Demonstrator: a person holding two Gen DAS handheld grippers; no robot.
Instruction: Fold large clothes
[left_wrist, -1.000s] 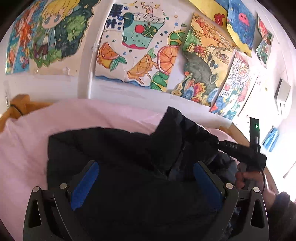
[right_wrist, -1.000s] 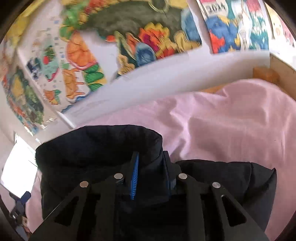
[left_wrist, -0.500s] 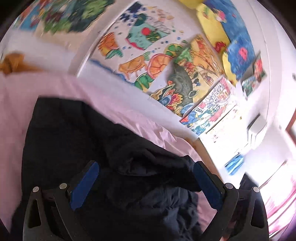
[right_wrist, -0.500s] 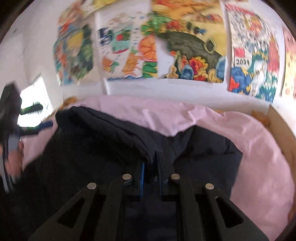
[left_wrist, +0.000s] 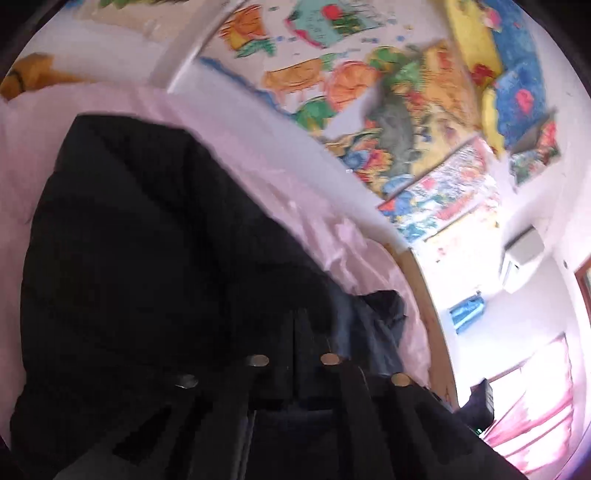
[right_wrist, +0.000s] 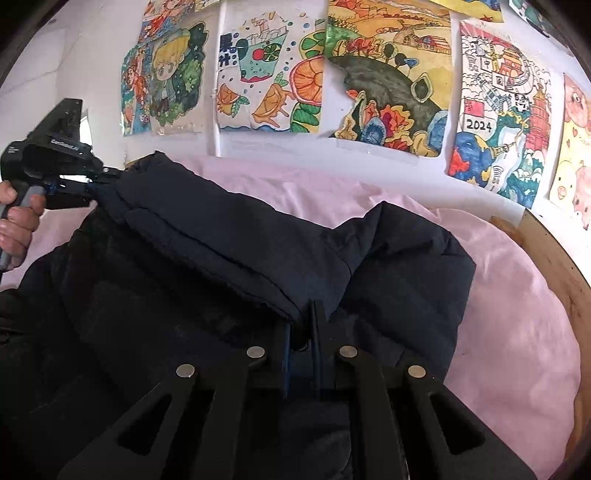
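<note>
A dark navy padded jacket lies on a pink bed sheet. My right gripper is shut on a thick folded edge of the jacket, which rises from its pads. In the right wrist view my left gripper pinches the jacket's far left corner, with a person's hand on its handle. In the blurred left wrist view the left gripper has its jaws closing, fingers together with the jacket fabric between them.
Colourful drawings cover the white wall behind the bed. A wooden bed frame curves along the right side. A yellow object lies at the sheet's far left corner. A bright window shows at the lower right of the left wrist view.
My left jaws went from wide open to closed on the jacket's edge, and that view rolled. My right gripper swung sideways with its fold and levelled out; the left gripper came into its view.
</note>
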